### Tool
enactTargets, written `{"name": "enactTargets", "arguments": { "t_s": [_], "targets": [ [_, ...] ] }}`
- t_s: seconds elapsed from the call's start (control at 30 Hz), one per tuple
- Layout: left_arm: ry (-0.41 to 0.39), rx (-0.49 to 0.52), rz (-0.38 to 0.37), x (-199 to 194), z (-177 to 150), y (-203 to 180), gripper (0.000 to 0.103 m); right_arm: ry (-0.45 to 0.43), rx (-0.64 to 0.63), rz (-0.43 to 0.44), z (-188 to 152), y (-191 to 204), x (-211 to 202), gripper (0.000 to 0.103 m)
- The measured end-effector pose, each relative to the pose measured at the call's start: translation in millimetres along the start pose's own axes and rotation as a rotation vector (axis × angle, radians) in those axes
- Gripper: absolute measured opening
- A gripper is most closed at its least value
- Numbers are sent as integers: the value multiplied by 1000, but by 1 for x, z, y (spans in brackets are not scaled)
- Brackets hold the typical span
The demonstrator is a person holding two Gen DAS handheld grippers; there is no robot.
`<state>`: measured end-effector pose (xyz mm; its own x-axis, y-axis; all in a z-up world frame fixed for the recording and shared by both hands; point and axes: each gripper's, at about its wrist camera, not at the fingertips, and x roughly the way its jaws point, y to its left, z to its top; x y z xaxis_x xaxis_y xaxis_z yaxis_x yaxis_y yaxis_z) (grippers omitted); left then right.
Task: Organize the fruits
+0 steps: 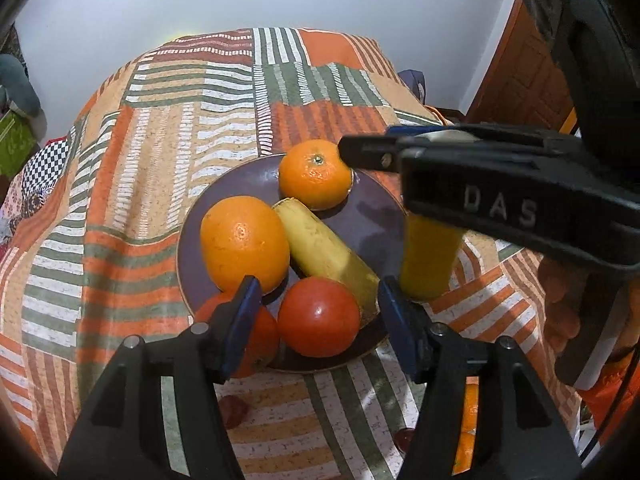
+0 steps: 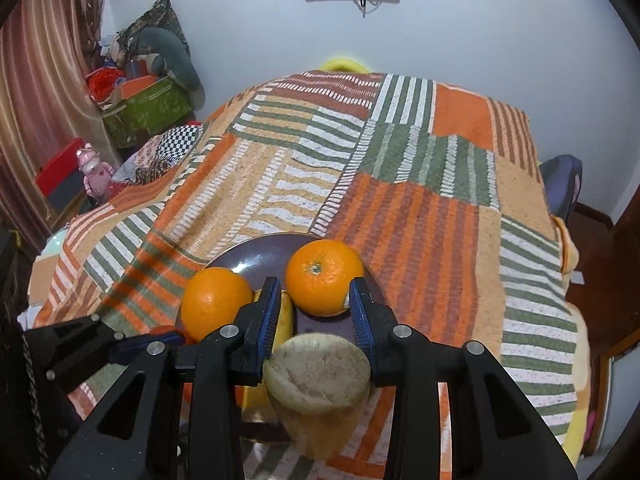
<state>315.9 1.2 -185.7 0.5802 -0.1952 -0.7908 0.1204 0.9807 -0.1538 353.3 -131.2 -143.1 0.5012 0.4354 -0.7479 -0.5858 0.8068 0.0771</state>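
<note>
Over the table, draped in a patchwork cloth of orange, green and white stripes, we see a round dark purple plate carrying the fruit. At its left edge, partly hidden behind one blue pad of our left tongs, lies a reddish-orange fruit. Just beyond it sits a large smooth orange, touching a cut yellow banana piece that lies diagonally across the middle. A glossy red tomato rests against the banana's near end, between the left tongs, whose pads stand wide apart on either side without pressing it. At the far rim sits a smaller orange with a green stem dimple.

To the right, our right tongs hold a second yellow banana piece by its sides, cut end facing the camera, over the plate's right edge; the opening is narrow around it. In the left view this piece hangs below the black frame marked "DAS".
</note>
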Motion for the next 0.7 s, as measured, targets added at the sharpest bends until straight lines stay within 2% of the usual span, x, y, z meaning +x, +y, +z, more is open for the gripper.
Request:
{"name": "enactTargets", "arguments": {
  "t_s": [0.07, 0.13, 0.3, 0.5, 0.7],
  "targets": [
    [-3, -9, 0, -2, 0, 2, 61, 11, 0, 3, -2, 2, 0, 61],
    [-6, -12, 6, -5, 0, 3, 61, -5, -10, -5, -6, 5, -4, 69],
    [-26, -34, 15, -18, -1, 9, 61, -20, -14, -27, -14, 4, -23, 69],
    [-68, -60, 20, -54, -5, 15, 61, -54, 28, -30, -27, -3, -57, 69],
    [-105, -46, 49, -92, -18, 16, 62, -82, 36, -72, -50, 2, -91, 69]
  ]
}}
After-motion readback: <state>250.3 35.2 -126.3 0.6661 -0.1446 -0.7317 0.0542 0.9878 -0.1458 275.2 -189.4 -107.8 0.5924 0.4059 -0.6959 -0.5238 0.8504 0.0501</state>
